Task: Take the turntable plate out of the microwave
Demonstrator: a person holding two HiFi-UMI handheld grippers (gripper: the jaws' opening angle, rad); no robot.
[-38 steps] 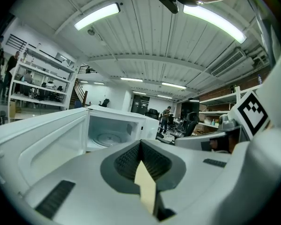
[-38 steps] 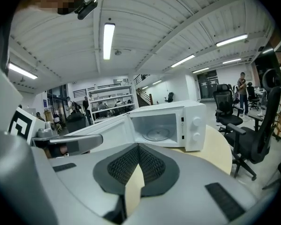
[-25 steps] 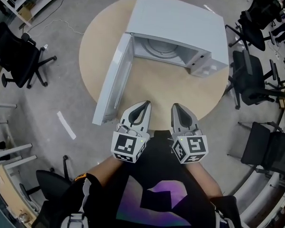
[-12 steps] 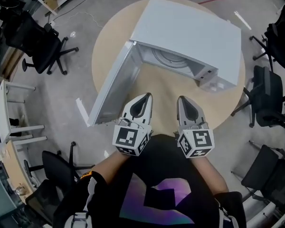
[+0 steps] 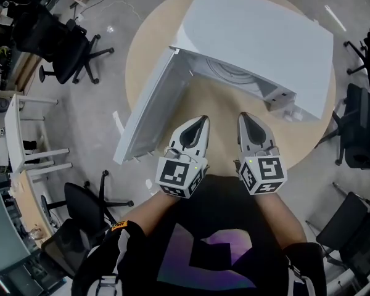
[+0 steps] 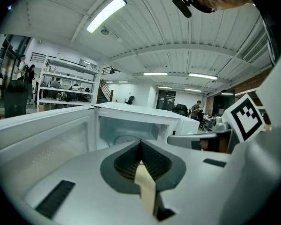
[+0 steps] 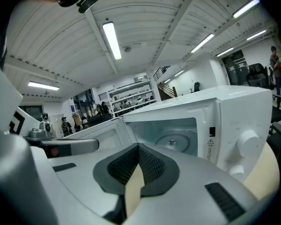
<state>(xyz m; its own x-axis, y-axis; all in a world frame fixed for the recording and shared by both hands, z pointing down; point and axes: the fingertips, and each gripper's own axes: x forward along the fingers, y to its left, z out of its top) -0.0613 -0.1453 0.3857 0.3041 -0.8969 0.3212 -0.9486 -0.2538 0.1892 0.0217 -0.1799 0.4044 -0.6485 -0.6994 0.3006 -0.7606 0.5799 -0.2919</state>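
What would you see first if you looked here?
A big white microwave sits on a round table, its door swung wide open to the left. The round plate lies inside. In front, the left tongs and right tongs, both shut, point toward it.

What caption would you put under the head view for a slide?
Left tool and right tool, both shut and empty, face an open white microwave on a round table, plate inside.
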